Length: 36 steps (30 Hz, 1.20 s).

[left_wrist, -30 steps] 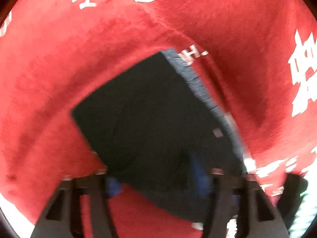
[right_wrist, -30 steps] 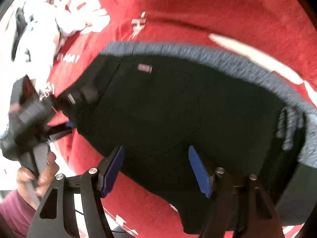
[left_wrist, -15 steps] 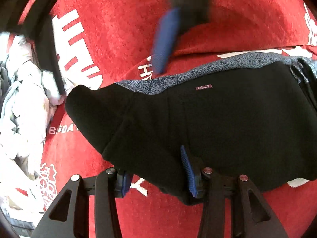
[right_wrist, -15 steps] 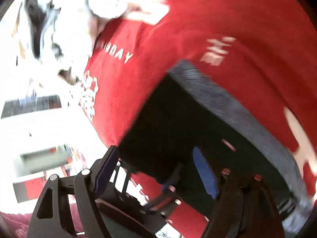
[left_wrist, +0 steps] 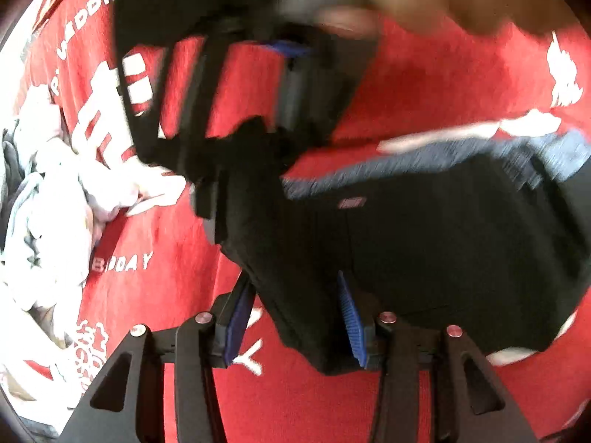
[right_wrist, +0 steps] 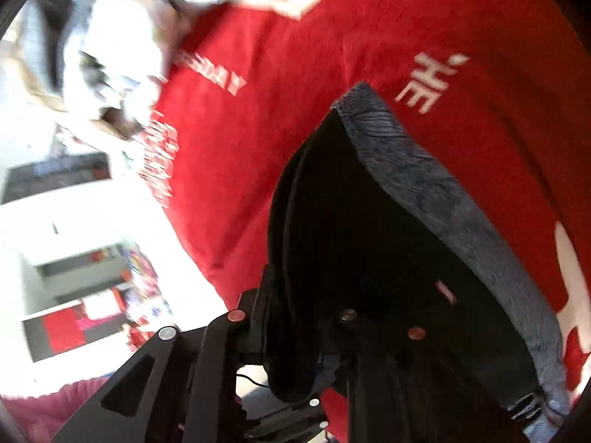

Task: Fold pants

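The pants [left_wrist: 443,243] are black with a grey-blue ribbed waistband [left_wrist: 424,170], lying on a red cloth [left_wrist: 424,85] with white lettering. My left gripper [left_wrist: 291,317] has its blue pads either side of the pants' near corner, jaws still apart. My right gripper shows blurred at the top of the left wrist view [left_wrist: 280,85], over the pants' left end. In the right wrist view the right gripper [right_wrist: 291,336] is shut on a lifted fold of the pants [right_wrist: 351,229], with the waistband [right_wrist: 424,184] running along the right. The right pads are hidden by fabric.
A pile of white and grey clothes [left_wrist: 48,199] lies at the left on the red cloth; it also shows in the right wrist view [right_wrist: 110,26]. The table edge and a bright room [right_wrist: 74,240] lie beyond to the left.
My right gripper has closed on the pants' left end and raised the fold. My left gripper has kept its place at the near corner while the view shifted slightly.
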Motion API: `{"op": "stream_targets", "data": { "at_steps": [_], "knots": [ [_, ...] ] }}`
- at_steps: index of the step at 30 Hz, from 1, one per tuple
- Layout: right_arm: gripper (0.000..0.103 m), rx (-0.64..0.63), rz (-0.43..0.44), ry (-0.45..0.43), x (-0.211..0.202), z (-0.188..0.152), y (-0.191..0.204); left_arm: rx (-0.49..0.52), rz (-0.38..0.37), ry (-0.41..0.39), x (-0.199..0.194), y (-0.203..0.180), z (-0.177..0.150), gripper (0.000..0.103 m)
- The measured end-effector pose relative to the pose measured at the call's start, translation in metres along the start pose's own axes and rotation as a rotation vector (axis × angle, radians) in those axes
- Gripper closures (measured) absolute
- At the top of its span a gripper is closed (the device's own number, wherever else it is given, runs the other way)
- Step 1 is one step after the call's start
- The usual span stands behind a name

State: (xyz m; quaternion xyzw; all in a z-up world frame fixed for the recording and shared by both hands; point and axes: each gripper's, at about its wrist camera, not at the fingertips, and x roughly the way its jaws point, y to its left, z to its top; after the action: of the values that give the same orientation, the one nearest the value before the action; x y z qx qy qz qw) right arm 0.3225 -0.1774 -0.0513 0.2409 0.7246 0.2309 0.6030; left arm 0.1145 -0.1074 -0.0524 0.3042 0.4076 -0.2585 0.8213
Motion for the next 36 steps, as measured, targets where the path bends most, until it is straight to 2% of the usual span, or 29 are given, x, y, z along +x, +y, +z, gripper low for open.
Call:
{"op": "stream_targets", "data": {
  "at_steps": [6,7,12,15,18,20,23,28,34,36],
  "knots": [
    [0.084,0.124,0.248,-0.267,-0.077,-0.069,-0.044,-0.029,-0.080,-0.105,-0.053,-0.026,0.043,0.057],
    [0.084,0.145,0.287,-0.331,-0.093,-0.089,-0.054,-0.028,-0.094,-0.116,-0.060,-0.032,0.049,0.057],
    [0.084,0.203,0.375,-0.528,-0.145,-0.165,-0.096,0.064,-0.152,-0.197,-0.096,-0.091,0.079,0.057],
    [0.082,0.240,0.394,-0.614,-0.169,-0.215,-0.127,0.123,-0.200,-0.221,-0.110,-0.134,0.090,0.057],
    [0.081,0.282,0.396,-0.667,-0.187,-0.253,-0.164,0.188,-0.263,-0.214,-0.117,-0.182,0.099,0.057],
    [0.081,0.337,0.398,-0.700,-0.190,-0.291,-0.195,0.229,-0.294,-0.202,-0.118,-0.211,0.102,0.057],
    [0.081,0.417,0.412,-0.728,-0.184,-0.334,-0.239,0.294,-0.345,-0.168,-0.115,-0.258,0.098,0.057],
    [0.081,0.518,0.411,-0.746,-0.170,-0.386,-0.301,0.379,-0.379,-0.136,-0.107,-0.319,0.083,0.057],
    [0.081,0.556,0.388,-0.726,-0.144,-0.404,-0.327,0.429,-0.385,-0.066,-0.093,-0.348,0.064,0.057],
    [0.081,0.548,0.335,-0.706,-0.137,-0.406,-0.331,0.446,-0.382,-0.052,-0.089,-0.352,0.059,0.057]
  ]
}}
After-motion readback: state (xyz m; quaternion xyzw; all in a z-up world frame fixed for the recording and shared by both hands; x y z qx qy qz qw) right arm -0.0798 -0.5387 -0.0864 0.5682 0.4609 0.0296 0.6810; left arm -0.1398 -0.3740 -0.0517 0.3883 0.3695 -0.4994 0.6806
